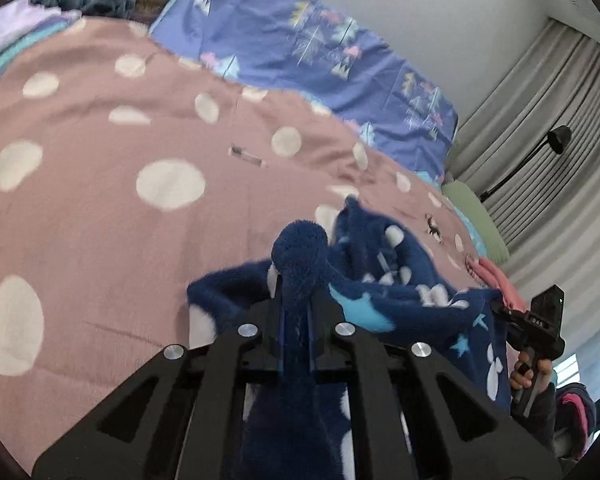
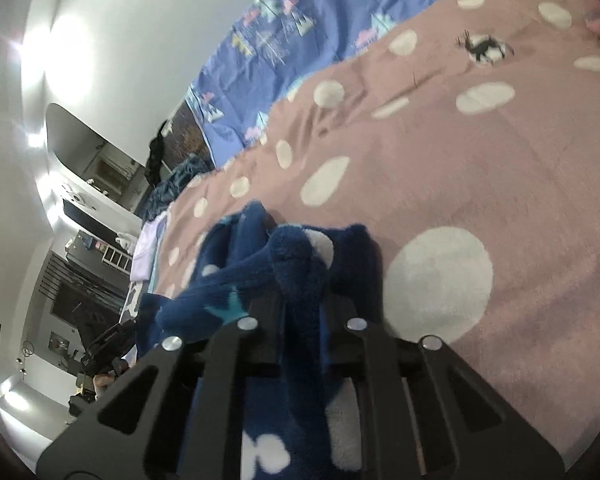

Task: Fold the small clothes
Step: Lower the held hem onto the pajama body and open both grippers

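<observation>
A small dark-blue fleece garment [image 1: 384,292] with white spots and light-blue stars hangs stretched between my two grippers above the bed. My left gripper [image 1: 298,276] is shut on one bunched edge of it, the fleece poking out past the fingertips. My right gripper [image 2: 300,280] is shut on the other bunched edge of the garment [image 2: 228,276]. The right gripper also shows in the left wrist view [image 1: 504,308], at the garment's far right corner, held by a hand. The fingertips of both are hidden in the fabric.
The bed is covered by a pink blanket [image 1: 100,208] with white dots. A blue patterned duvet [image 1: 312,48] lies along the wall. A green pillow [image 1: 476,216] and pink cloth [image 1: 496,276] lie at the right. A folded lilac cloth [image 2: 146,252] lies at the far end.
</observation>
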Available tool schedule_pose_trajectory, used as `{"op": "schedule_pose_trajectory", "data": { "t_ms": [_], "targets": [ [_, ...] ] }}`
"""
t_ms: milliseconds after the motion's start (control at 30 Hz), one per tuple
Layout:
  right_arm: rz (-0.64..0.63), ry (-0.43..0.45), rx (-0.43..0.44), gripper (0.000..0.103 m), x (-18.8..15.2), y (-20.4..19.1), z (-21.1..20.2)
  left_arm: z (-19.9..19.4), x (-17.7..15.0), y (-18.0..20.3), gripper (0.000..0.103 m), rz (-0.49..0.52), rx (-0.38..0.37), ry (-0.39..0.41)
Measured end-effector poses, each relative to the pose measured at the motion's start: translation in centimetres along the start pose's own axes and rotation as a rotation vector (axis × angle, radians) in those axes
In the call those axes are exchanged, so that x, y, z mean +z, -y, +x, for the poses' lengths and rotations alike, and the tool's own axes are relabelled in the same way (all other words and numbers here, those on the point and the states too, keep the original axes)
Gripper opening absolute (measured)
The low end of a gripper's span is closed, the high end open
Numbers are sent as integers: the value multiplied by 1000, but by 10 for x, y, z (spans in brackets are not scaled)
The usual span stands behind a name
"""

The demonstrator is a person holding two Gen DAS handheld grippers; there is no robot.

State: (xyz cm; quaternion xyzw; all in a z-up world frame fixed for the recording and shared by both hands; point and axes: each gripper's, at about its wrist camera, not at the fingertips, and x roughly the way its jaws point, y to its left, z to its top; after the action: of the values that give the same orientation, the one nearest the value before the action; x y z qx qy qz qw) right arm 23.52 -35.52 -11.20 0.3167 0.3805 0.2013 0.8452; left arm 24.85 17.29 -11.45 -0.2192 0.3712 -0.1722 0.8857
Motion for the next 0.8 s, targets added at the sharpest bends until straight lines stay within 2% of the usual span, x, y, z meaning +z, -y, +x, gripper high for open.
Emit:
{"op": "schedule_pose_trajectory", "data": {
  "t_ms": [133,233,300,333,367,433,500,567,633,700,733,800],
  "targets": [
    [-47,103,84,11,8,-24,-34,-43,11,13,7,23,-64,145],
    [-104,165,108,11,27,-44,-42,-58,26,21,7,82,-29,225],
    [-125,162,78,13,39,-47,-27,-44,32,18,9,99,15,215],
    [-128,145,46,19,43,-44,-16,-32,33,14,12,111,62,192],
    [-123,111,-24,28,46,-37,3,-10,32,8,14,129,142,141],
    [-99,27,-191,30,42,-15,42,34,21,-8,16,141,259,15],
    [-59,-38,-240,29,32,5,63,61,8,-19,20,151,301,-73],
    [2,-31,-192,27,24,21,64,66,-3,-23,28,171,313,-63],
    [35,-25,-157,27,24,28,59,61,0,-27,33,149,317,-55],
    [11,-22,-191,30,26,22,54,55,3,-24,34,158,332,-53],
    [-14,-9,-228,36,27,16,50,51,5,-18,33,172,341,-44],
    [-91,46,-304,36,26,-6,36,33,6,0,33,206,320,6]
  ]
}}
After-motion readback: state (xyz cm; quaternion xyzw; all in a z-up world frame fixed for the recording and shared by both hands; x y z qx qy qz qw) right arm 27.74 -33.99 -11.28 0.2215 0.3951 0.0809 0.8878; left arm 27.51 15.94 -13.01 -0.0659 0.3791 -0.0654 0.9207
